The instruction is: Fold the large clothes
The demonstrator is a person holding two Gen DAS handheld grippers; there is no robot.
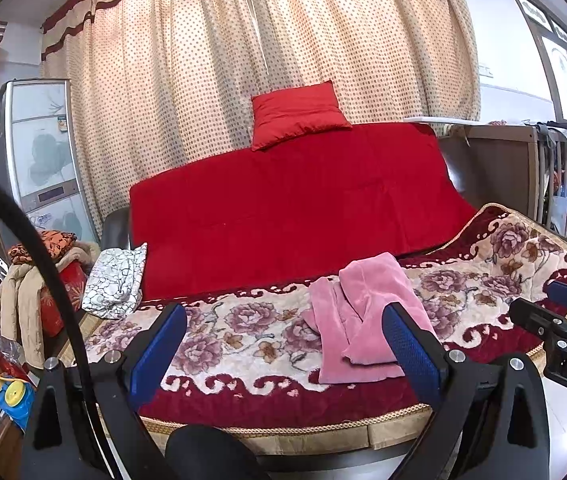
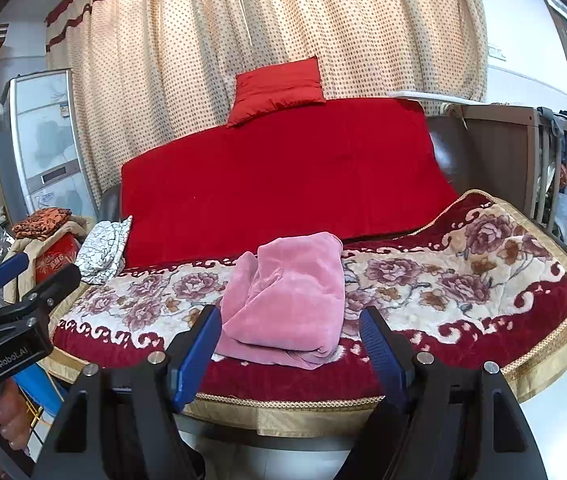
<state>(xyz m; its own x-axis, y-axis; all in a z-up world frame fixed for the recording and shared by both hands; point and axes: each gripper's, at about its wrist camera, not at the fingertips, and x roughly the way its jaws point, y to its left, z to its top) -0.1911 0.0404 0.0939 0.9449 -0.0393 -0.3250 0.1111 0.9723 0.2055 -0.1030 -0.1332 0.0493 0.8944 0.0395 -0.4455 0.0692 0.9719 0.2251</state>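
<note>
A pink fleece garment [image 1: 363, 316] lies folded in a loose bundle on the floral blanket [image 1: 243, 344] near the front edge of the sofa bed. It also shows in the right wrist view [image 2: 291, 300]. My left gripper [image 1: 283, 356] is open and empty, held back from the bed, with the garment behind its right finger. My right gripper [image 2: 291, 352] is open and empty, its blue pads [image 2: 381, 356] either side of the garment's near edge, apart from it. Each gripper shows at the edge of the other's view.
A red quilt [image 1: 291, 208] with a red pillow [image 1: 295, 114] covers the back of the bed. A patterned white cloth [image 1: 117, 280] lies at the left end. A heap of clothes [image 1: 39, 280] and a fridge [image 1: 39, 152] stand left, a wooden crib [image 1: 555, 176] right.
</note>
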